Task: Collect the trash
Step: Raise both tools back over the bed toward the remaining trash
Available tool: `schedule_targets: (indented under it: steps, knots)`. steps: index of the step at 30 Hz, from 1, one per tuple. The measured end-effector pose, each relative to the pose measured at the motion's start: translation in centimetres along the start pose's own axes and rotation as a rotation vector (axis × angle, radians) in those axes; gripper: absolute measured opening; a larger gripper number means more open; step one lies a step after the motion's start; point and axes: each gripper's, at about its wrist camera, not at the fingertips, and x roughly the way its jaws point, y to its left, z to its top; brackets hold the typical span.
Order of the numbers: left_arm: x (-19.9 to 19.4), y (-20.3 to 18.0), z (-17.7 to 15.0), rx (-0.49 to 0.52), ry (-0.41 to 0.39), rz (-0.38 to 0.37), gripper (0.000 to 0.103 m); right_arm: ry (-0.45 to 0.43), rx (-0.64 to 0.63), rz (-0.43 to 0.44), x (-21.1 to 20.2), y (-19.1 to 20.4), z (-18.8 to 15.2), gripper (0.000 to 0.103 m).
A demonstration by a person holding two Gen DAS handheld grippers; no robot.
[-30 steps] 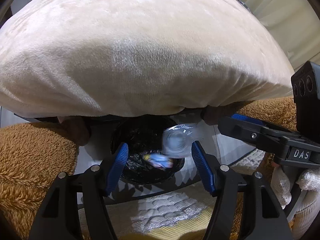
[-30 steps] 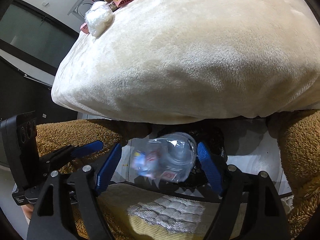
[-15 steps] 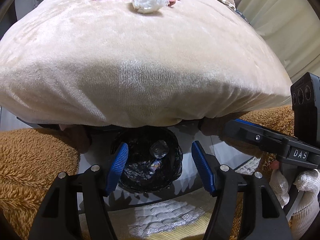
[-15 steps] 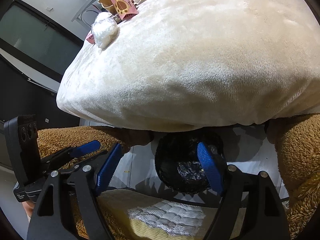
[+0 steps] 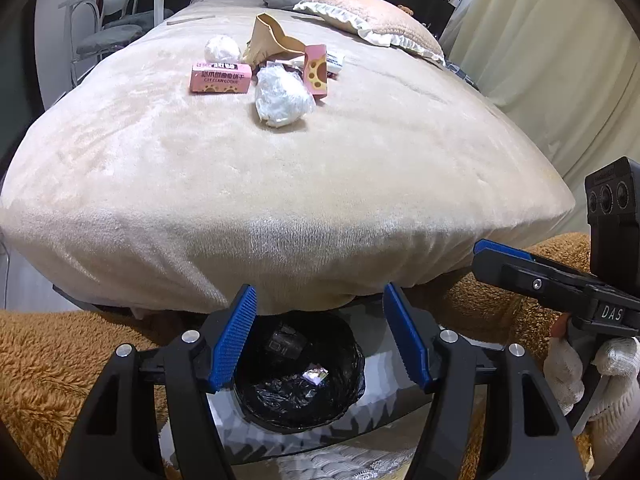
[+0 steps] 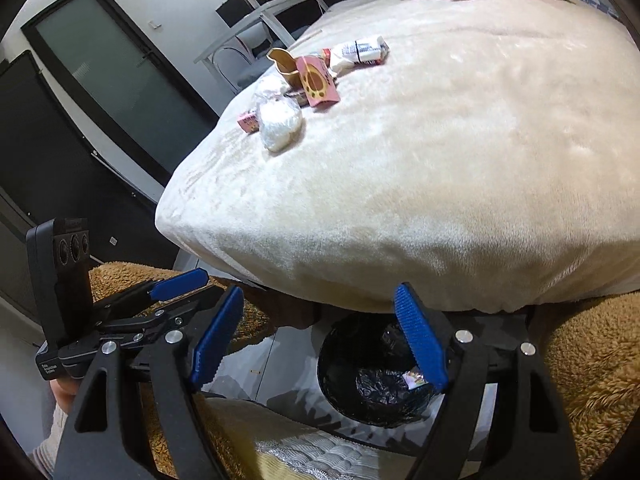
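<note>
A black-lined trash bin (image 5: pixel 298 392) (image 6: pixel 372 384) stands on the floor at the foot of the bed, with a clear bottle and wrappers inside. My left gripper (image 5: pixel 320 340) hangs open above it with nothing between its fingers. My right gripper (image 6: pixel 316 336) is open and empty too, beside the left one (image 6: pixel 180 280). Trash lies on the beige blanket (image 5: pixel 280 168): a crumpled clear plastic ball (image 5: pixel 282 96) (image 6: pixel 278 122), a pink cookie box (image 5: pixel 220 78), a second pink box (image 5: pixel 316 72) (image 6: pixel 318 80), a brown paper piece (image 5: pixel 272 38), a white wad (image 5: pixel 221 49) and a white wrapper (image 6: pixel 360 52).
Brown fluffy rugs (image 5: pixel 48 364) (image 6: pixel 592 360) lie on both sides of the bin. A pillow (image 5: pixel 368 16) rests at the head of the bed. A metal chair (image 5: pixel 116 28) stands at the far left, a dark door (image 6: pixel 112 76) beyond. A gloved hand (image 5: pixel 592 368) holds the right gripper.
A clear plastic bottle that was between the fingers a second ago has dropped into the bin. Both grippers have risen and tilted up, so the trash on the bed has come into view.
</note>
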Motion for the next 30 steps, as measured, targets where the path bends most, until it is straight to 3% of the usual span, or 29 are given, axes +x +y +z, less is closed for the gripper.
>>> schedule_targets:
  steps: [6, 15, 22, 30]
  knots:
    - [-0.9, 0.1, 1.4, 0.004, -0.044, -0.006, 0.065, -0.095, -0.099, -0.008, -1.9, 1.2, 1.7, 0.078]
    - [-1.1, 1.6, 5.6, -0.029, -0.061, -0.037, 0.065, -0.205, -0.188, -0.046, -4.1, 0.6, 7.0, 0.078]
    - [0.4, 2.8, 9.1, -0.045, -0.045, -0.018, 0.065, -0.205, -0.125, -0.016, -4.2, -2.1, 10.7, 0.078]
    - [3.4, 3.1, 12.8, -0.036, 0.003, 0.006, 0.065, -0.198, -0.155, -0.004, -3.4, -2.4, 13.3, 0.078]
